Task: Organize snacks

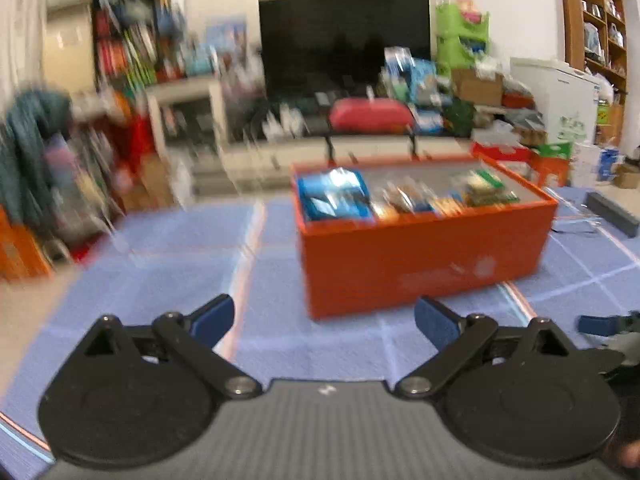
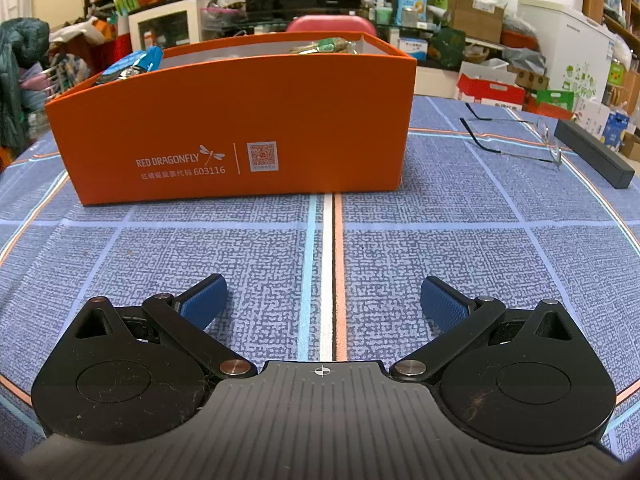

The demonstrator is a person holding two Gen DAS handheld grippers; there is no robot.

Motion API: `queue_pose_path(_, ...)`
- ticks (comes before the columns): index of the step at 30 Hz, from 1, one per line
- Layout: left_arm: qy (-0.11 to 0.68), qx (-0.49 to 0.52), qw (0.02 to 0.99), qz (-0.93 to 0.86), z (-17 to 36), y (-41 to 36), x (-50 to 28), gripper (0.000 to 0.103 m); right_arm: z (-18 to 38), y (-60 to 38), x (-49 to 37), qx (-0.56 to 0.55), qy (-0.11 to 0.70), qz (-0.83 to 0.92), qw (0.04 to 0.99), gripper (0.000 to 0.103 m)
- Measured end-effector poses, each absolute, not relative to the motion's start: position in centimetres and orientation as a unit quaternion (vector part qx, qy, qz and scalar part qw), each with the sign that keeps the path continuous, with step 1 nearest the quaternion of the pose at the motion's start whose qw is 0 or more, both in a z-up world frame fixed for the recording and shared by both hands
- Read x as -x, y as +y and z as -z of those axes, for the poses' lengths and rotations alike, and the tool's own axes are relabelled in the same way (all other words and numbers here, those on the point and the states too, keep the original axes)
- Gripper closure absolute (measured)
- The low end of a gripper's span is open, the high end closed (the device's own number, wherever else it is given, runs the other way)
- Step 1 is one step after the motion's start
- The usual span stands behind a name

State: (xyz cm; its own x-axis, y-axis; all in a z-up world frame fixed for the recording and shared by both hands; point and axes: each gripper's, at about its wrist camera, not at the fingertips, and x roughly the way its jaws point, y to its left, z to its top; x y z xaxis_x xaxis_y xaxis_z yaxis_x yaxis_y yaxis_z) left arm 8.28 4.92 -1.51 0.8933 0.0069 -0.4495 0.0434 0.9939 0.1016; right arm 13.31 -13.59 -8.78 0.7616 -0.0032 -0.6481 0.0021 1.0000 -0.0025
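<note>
**Both claws empty, snacks already boxed**

Nearest the lens, right view: right gripper [image 2: 323, 300] spread wide, nothing between the blue pads [image 2: 204, 304], low over the blue grid tablecloth [image 2: 240, 256]. Sharp frame, looks parked. Left gripper [image 1: 324, 320] also wide apart, empty, raised higher and looking down into the box; frame smeared with motion blur.

Orange box [image 2: 240, 128] upright on the cloth, straight ahead of the right claw, well apart from it; white "RED DRAGONFLY" print and a QR code on the near wall. Same box right of centre in the left view [image 1: 424, 256].

Inside, from the left view: blue packets [image 1: 334, 196] at the left end, a row of mixed small packs [image 1: 412, 200] in the middle, green-topped packs [image 1: 486, 188] at the right end. Roughly sorted by kind, though blur hides detail. Only blue and green tops peek over the rim in the right view.

No loose snacks seen anywhere on the cloth in either view. Off to the right, only eyeglasses [image 2: 516, 136] and a dark long case [image 2: 596, 152], near each other, well apart from the box.

Judgement: task looks done or nearly so. Everything snack-like in the box, grouped. Left, at most: a tidy-up nudge of a row, or retreat of both claws. Cannot rule out stray items outside both views.
</note>
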Motion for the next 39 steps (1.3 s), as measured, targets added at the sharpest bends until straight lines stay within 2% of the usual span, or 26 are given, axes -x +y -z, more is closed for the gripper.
queue_pose_path(13,-0.065,-0.162,0.983,0.063,-0.5,1.0,0.3,0.008,8.8,-13.6,-13.3,0.001,0.345,0.001,0.939,0.008)
queue_pose_path(16,-0.105,-0.18,0.975,0.084,0.0,0.4,1.4,0.007,8.8,-13.6,-13.3,0.001,0.345,0.001,0.939,0.008)
queue_pose_path(20,-0.115,-0.143,0.976,0.119,-0.1,0.8,1.8,0.007,8.8,-13.6,-13.3,0.001,0.345,0.001,0.939,0.008)
queue_pose_path(25,-0.069,0.003,0.983,0.168,-2.2,3.2,1.0,0.008,8.8,-13.6,-13.3,0.001,0.345,0.001,0.939,0.008)
queue_pose_path(28,-0.075,0.064,0.97,0.222,-2.7,4.4,1.5,0.008,8.8,-13.6,-13.3,0.001,0.345,0.001,0.939,0.008)
queue_pose_path(32,-0.071,0.127,0.942,0.301,-2.7,5.5,1.4,0.008,8.8,-13.6,-13.3,0.001,0.345,0.001,0.939,0.008)
queue_pose_path(39,-0.017,0.321,0.849,0.42,-1.3,8.6,-1.7,0.008,8.8,-13.6,-13.3,0.001,0.345,0.001,0.938,0.008)
